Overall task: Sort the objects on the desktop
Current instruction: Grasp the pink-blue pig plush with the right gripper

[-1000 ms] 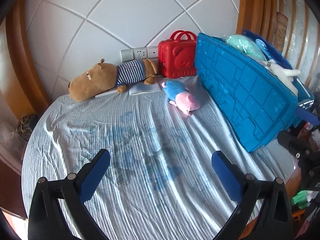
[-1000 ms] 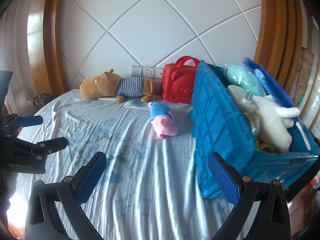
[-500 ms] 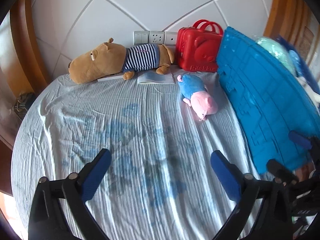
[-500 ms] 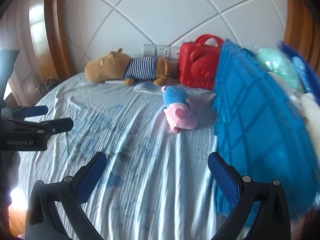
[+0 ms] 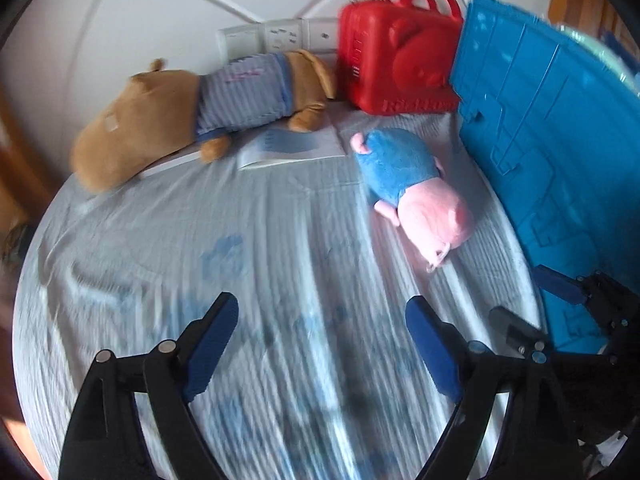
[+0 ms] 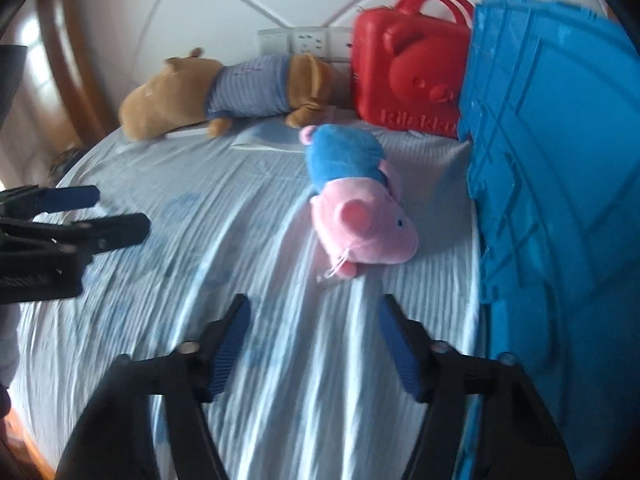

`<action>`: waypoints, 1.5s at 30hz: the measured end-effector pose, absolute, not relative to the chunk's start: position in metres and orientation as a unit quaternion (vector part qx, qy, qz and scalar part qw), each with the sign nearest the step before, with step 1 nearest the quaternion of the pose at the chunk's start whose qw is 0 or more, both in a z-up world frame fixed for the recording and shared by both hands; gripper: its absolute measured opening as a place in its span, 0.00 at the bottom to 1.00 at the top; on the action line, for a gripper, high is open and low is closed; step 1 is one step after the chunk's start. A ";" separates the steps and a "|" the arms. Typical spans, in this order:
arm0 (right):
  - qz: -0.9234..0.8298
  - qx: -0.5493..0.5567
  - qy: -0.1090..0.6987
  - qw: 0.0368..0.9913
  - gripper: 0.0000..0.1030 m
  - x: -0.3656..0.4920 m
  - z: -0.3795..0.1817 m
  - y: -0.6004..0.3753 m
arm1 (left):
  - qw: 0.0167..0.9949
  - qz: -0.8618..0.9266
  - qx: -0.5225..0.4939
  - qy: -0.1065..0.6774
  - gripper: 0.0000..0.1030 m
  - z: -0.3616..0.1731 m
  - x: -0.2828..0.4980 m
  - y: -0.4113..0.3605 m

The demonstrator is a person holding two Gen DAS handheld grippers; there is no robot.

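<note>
A pink pig plush in a blue shirt (image 5: 416,192) (image 6: 356,204) lies on the cloth-covered table beside a big blue crate (image 5: 560,128) (image 6: 560,184). A brown bear plush in a striped shirt (image 5: 192,112) (image 6: 224,92) lies at the back, with a booklet (image 5: 292,146) in front of it. A red toy case (image 5: 400,52) (image 6: 412,72) stands against the wall. My left gripper (image 5: 322,316) is open and empty over the cloth. My right gripper (image 6: 314,312) is open and empty, just short of the pig.
The light blue tablecloth (image 5: 260,260) covers a round table whose edge curves off at left. Wall sockets (image 5: 280,36) sit behind the bear. The right gripper shows at the left wrist view's right edge (image 5: 560,312); the left gripper shows at the right wrist view's left edge (image 6: 68,224).
Both grippers have moved forward and lower toward the toys. The right gripper's jaws have narrowed and now point at the pig plush. Nothing on the table has moved.
</note>
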State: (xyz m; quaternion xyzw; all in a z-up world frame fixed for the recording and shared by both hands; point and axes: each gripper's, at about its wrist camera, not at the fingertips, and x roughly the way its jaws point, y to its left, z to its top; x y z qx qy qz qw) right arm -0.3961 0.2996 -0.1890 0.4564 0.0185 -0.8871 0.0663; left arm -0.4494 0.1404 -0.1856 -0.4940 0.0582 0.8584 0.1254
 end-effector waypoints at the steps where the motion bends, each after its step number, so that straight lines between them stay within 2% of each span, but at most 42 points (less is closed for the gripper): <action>1: -0.888 0.456 0.014 0.062 0.55 -0.405 -0.193 0.303 | 0.135 0.857 -0.493 0.065 0.84 -0.191 -0.463 0.147; 7: -0.892 0.450 -0.007 0.036 0.55 -0.454 -0.220 0.321 | 0.179 0.857 -0.478 0.072 0.84 -0.211 -0.553 0.187; 9: -0.893 0.449 -0.010 0.031 0.58 -0.467 -0.229 0.325 | 0.192 0.854 -0.478 0.067 0.84 -0.221 -0.582 0.202; 12: -0.891 0.453 -0.003 0.030 0.74 -0.485 -0.248 0.329 | 0.218 0.844 -0.486 0.066 0.84 -0.246 -0.614 0.227; 13: -0.891 0.452 -0.001 0.030 0.87 -0.490 -0.254 0.331 | 0.225 0.841 -0.487 0.065 0.84 -0.254 -0.621 0.233; 14: -0.892 0.452 -0.003 0.030 0.92 -0.494 -0.260 0.333 | 0.233 0.841 -0.485 0.059 0.86 -0.260 -0.625 0.237; 15: -0.892 0.451 -0.008 0.031 0.92 -0.497 -0.265 0.336 | 0.243 0.841 -0.481 0.049 0.86 -0.266 -0.627 0.240; 17: -0.891 0.451 -0.024 0.038 0.92 -0.503 -0.276 0.340 | 0.265 0.841 -0.472 0.027 0.75 -0.271 -0.627 0.240; 18: -0.892 0.450 -0.022 0.039 0.92 -0.505 -0.280 0.340 | 0.282 0.838 -0.467 0.014 0.58 -0.271 -0.624 0.239; 21: -0.897 0.441 0.007 0.036 0.86 -0.503 -0.283 0.333 | 0.287 0.845 -0.450 0.027 0.51 -0.265 -0.609 0.237; 22: -0.898 0.438 0.011 0.038 0.81 -0.500 -0.281 0.332 | 0.285 0.846 -0.451 0.026 0.49 -0.263 -0.605 0.233; 23: -0.898 0.437 0.012 0.040 0.77 -0.497 -0.278 0.331 | 0.281 0.846 -0.453 0.021 0.49 -0.259 -0.600 0.228; 25: -0.895 0.442 0.011 0.054 0.75 -0.491 -0.275 0.326 | 0.270 0.847 -0.457 0.015 0.49 -0.251 -0.586 0.214; 29: -0.882 0.456 0.018 0.116 0.75 -0.467 -0.265 0.292 | 0.235 0.855 -0.461 0.023 0.48 -0.234 -0.545 0.177; 36: -0.855 0.478 0.086 0.183 0.75 -0.401 -0.260 0.238 | 0.151 0.842 -0.517 -0.018 0.49 -0.220 -0.438 0.070; 38: -0.845 0.484 0.106 0.201 0.79 -0.382 -0.259 0.223 | 0.132 0.837 -0.531 -0.031 0.49 -0.224 -0.405 0.047; 41: -0.830 0.491 0.136 0.227 0.79 -0.354 -0.257 0.201 | 0.108 0.825 -0.553 -0.042 0.48 -0.235 -0.363 0.020; 45: -0.812 0.500 0.162 0.252 0.80 -0.319 -0.254 0.178 | 0.084 0.823 -0.562 -0.007 0.48 -0.249 -0.326 0.015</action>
